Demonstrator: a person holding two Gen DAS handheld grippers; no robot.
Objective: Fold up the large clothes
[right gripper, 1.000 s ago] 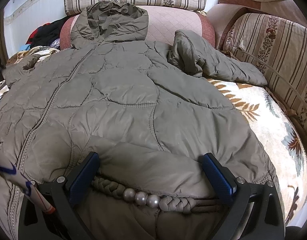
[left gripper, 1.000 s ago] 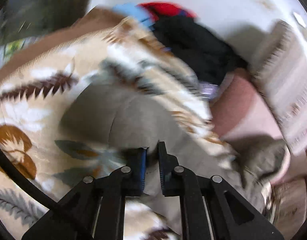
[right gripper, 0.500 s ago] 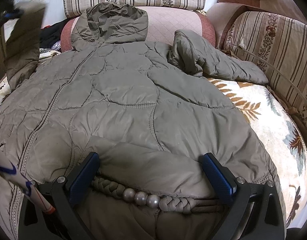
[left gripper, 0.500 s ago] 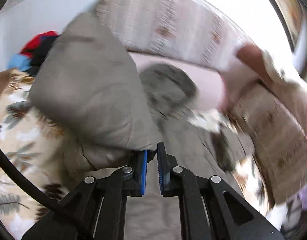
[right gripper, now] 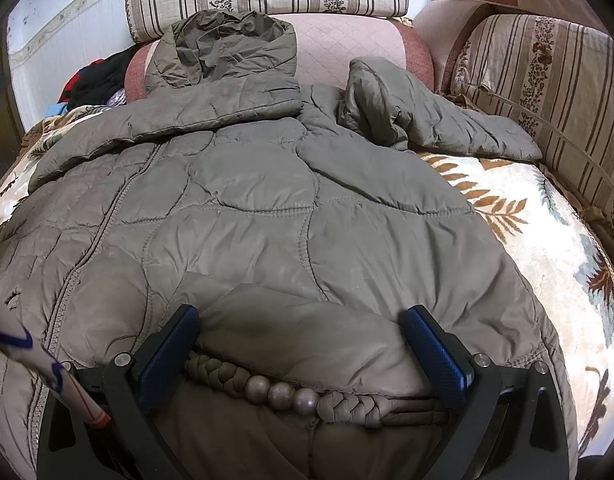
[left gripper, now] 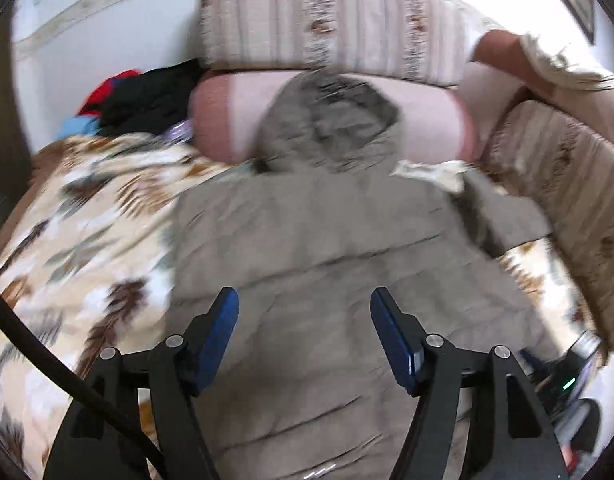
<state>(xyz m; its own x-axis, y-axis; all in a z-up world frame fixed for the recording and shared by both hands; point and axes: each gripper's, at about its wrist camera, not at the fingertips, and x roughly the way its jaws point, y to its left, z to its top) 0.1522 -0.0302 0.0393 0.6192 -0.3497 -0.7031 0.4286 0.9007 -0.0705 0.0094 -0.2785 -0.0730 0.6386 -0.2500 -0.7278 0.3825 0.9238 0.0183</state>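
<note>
Jacket (right gripper: 267,208): olive-grey, quilted and puffy, spread flat on the leaf-print sofa cover (right gripper: 547,240), hood (right gripper: 227,48) propped against the pink bolster (right gripper: 347,40).
Near sleeve (right gripper: 167,120): laid folded across the chest, just below the hood.
Far sleeve (right gripper: 427,120): bunched and crumpled, trailing toward the striped cushion (right gripper: 547,80).
Hem: a braided, beaded cord (right gripper: 283,392) is seen along it.
Left gripper (left gripper: 305,320): jaws just opened, apart, nothing clamped between them.
Right gripper (right gripper: 299,340): jaws held wide apart over the hem, nothing pinched.
</note>
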